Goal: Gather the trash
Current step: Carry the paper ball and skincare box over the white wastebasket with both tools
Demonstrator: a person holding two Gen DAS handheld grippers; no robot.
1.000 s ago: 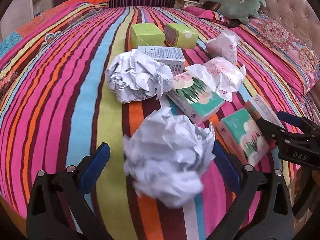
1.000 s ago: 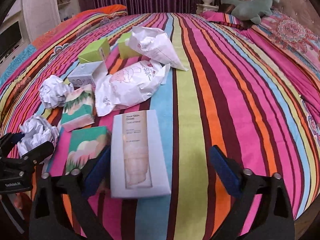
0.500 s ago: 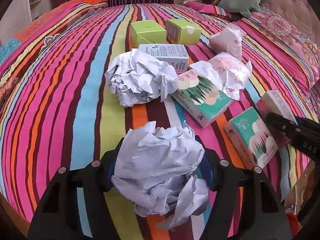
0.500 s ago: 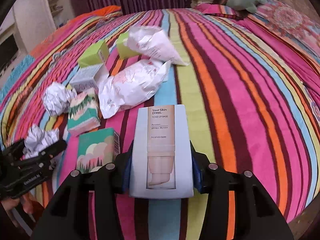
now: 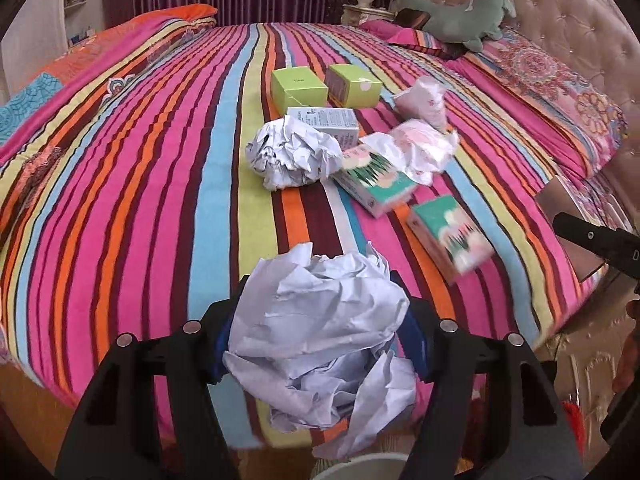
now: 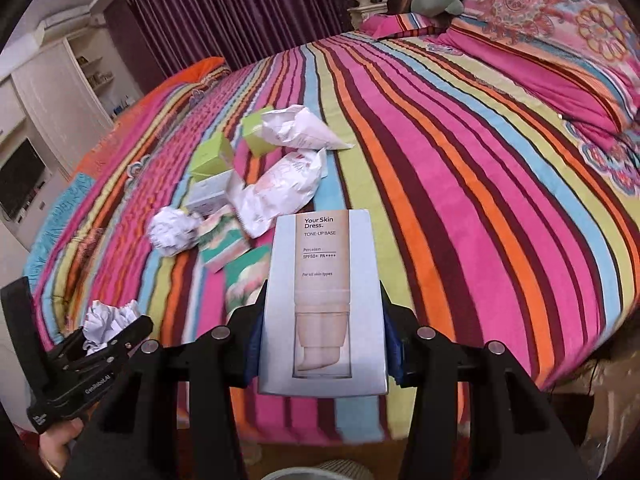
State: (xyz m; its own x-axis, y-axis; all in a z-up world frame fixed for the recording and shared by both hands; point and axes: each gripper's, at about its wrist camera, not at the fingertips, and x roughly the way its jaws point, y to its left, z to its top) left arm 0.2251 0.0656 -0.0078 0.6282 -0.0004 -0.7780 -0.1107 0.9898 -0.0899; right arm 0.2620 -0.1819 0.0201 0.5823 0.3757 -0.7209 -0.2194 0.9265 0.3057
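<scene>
My left gripper (image 5: 318, 332) is shut on a crumpled white paper ball (image 5: 320, 344), held off the bed near its front edge; it also shows in the right wrist view (image 6: 106, 322). My right gripper (image 6: 322, 340) is shut on a grey-blue skin-cream box (image 6: 324, 304), lifted above the striped bedspread (image 6: 460, 184). On the bed lie a second paper ball (image 5: 292, 152), two teal tissue packs (image 5: 376, 184) (image 5: 450, 236), a pale box (image 5: 324, 120), two green boxes (image 5: 298, 88) (image 5: 352, 84) and white wrappers (image 5: 424, 148).
A light round rim, maybe a bin (image 5: 360, 468), shows below the left gripper and below the right one (image 6: 320, 472). A green plush toy (image 5: 452, 12) and pillows (image 5: 560, 92) lie at the bed's head. A white cabinet (image 6: 60, 92) stands at the left.
Both grippers have closed on their items, the left on the paper ball and the right on the cream box, then lifted and pulled back toward the bed's front edge.
</scene>
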